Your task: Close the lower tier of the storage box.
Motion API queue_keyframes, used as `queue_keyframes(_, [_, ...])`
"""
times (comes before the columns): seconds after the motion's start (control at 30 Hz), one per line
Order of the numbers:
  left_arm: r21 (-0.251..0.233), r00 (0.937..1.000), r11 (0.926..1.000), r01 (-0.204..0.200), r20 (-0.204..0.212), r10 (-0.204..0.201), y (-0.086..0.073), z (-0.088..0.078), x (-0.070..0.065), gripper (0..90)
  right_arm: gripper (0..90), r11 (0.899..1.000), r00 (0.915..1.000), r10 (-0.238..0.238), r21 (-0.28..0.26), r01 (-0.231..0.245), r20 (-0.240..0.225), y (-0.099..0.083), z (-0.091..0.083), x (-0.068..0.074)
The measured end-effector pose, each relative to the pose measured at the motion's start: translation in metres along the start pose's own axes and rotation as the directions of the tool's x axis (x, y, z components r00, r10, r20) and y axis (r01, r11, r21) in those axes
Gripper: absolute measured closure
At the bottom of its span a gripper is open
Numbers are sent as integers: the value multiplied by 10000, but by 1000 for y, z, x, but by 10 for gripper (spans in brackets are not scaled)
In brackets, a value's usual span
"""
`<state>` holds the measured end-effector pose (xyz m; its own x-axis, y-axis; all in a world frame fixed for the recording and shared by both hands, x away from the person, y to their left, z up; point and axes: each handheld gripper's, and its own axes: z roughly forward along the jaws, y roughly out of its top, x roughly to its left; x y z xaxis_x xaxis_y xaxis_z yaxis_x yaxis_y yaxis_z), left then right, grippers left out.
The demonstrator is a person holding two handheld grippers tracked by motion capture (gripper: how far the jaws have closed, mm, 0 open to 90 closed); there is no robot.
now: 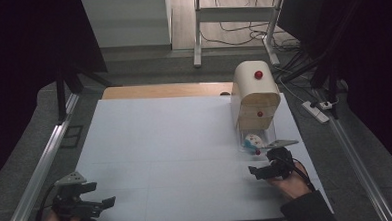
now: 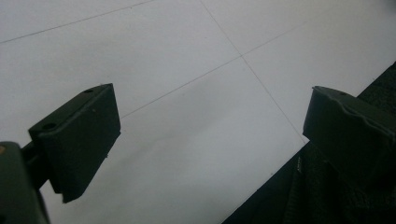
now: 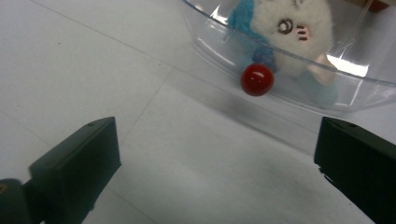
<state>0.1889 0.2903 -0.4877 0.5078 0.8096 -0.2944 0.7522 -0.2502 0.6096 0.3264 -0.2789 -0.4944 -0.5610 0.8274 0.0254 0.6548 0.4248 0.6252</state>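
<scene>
High view, left to right: left gripper [image 1: 99, 204] parked at near-left table corner, jaws spread, nothing between them, looks idle. Bare white table [image 1: 165, 142] across the middle. Right side: rounded wooden cabinet [image 1: 255, 95] with red knobs, clear drawer [image 1: 258, 140] pulled out toward the near edge, plush toy [image 1: 253, 139] lying inside. Right gripper [image 1: 260, 166] just short of the drawer front, jaws wide apart, empty. Right gripper view: red knob [image 3: 256, 80] on the clear drawer wall dead ahead between the jaws, not touching, white-and-blue toy [image 3: 289, 28] behind it. Likely lined up on the knob to push shut or pull further; can't tell which.
</scene>
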Motion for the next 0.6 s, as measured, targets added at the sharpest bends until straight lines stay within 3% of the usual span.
queue_keyframes(0.33, [21, 10000, 10000, -23, -25, 23, 0, 0, 0, 42, 354, 9999, 9997, -12, -156, 16, 235, 5, -5, -6])
queue_keyframes(0.6, [37, 10000, 10000, -41, -35, 41, 0, 0, -1, 43, 656, 9998, 9998, -211, -28, 212, 65, 8, -7, -13])
